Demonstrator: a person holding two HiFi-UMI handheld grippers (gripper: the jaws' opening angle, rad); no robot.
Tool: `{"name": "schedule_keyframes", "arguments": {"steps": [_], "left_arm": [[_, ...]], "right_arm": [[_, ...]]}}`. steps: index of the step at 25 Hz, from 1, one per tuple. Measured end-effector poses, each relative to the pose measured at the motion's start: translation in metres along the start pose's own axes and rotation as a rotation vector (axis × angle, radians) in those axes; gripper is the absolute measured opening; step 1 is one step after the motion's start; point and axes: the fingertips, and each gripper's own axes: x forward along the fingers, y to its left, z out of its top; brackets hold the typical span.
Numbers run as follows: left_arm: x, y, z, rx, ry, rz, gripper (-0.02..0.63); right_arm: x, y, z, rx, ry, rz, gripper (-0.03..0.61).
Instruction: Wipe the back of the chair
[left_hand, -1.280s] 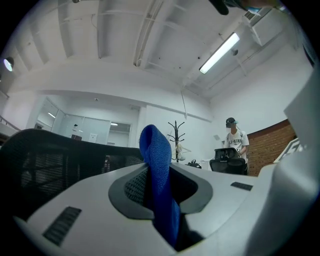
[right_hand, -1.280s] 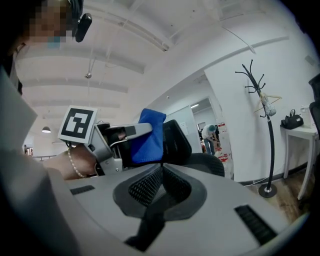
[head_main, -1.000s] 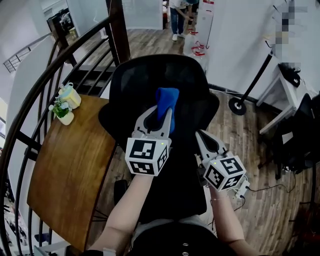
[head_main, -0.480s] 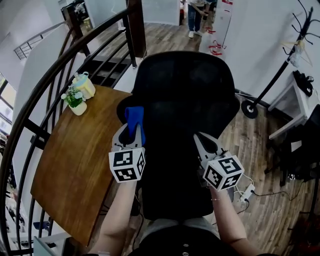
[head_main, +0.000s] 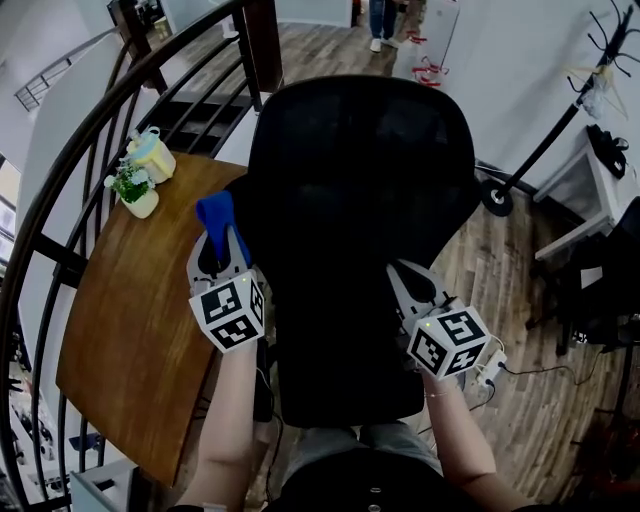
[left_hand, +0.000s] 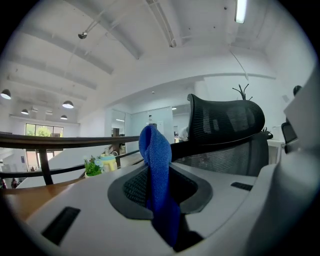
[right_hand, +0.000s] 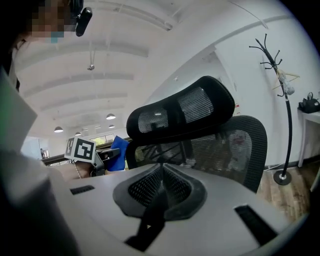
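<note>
Plank floor (head_main: 525, 435) with a table (head_main: 130, 340) at left and railing (left_hand: 60, 141) behind; the chair (head_main: 360, 200) stands upright in the middle, back facing near, left gripper (head_main: 222, 248) pinching a cloth (head_main: 217, 213) that points up just left of it, right gripper (head_main: 398, 272) closed, empty.

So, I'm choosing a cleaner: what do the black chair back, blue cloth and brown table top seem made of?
Black chair back: see-through woven mesh, probably synthetic, matte.
Blue cloth: soft, finely looped weave, likely microfibre.
Brown table top: wood or veneer, streaky grain, satin sheen.
</note>
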Motion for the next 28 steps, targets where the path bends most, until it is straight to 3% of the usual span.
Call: {"name": "schedule_keyframes", "arguments": {"steps": [12,28], "left_arm": [[0.024,-0.054,-0.018,0.021,0.053,-0.03,0.075],[0.032,-0.131,-0.015,0.004,0.037,-0.08,0.074]], "right_arm": [[-0.016,-0.049,-0.005,0.038,0.008,0.002,0.032],[-0.039,-0.102,-0.009,0.088,-0.003,-0.045,0.032]]}}
